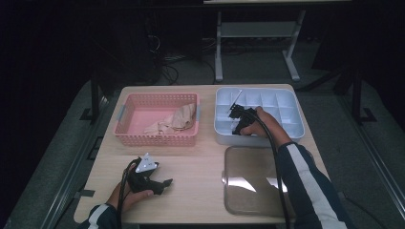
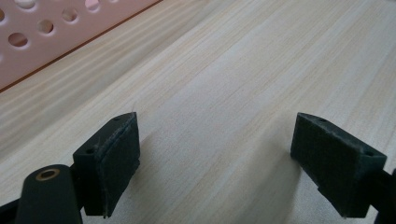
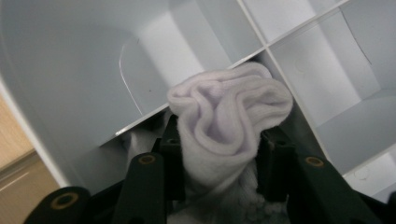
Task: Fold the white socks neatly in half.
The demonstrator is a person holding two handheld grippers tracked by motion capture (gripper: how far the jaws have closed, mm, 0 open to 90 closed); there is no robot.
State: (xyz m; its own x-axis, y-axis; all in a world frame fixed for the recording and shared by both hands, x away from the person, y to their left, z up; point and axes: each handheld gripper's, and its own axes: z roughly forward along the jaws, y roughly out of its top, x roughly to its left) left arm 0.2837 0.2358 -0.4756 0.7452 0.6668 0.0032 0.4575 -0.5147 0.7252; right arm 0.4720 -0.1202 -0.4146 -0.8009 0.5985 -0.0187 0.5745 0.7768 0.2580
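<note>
**Rolled white sock held over the divided tray**

In the high view, my right gripper (image 1: 237,119) sits right of centre in the upper half of the frame, reaching into the white plastic divided organiser tray (image 1: 296,125) at its left end. My right forearm, in a dark sleeve with a white stripe, enters from the lower right. In the right gripper view, the two black jaws rise from the bottom edge with a rolled white knitted sock (image 3: 229,121) between them; both pads lie against the sock's sides, so the gripper is pinching the sock, though the jaws stand fairly wide around its bulk. The sock's folded end points toward the centre of the frame, over the wall where two compartments meet; whether it touches the tray floor I cannot tell.

My left gripper (image 1: 165,182) lies at the lower left of the high view, resting on the pale wood-grain table (image 1: 200,162), with its grey three-cornered plate on top. In the left gripper view its jaws are spread wide apart with bare table between them.

A pink perforated plastic basket (image 1: 125,119) stands at the upper left of the table, holding crumpled beige cloth (image 1: 177,119). A clear plastic lid (image 1: 248,179) lies flat at the lower right, just below the tray.
</note>
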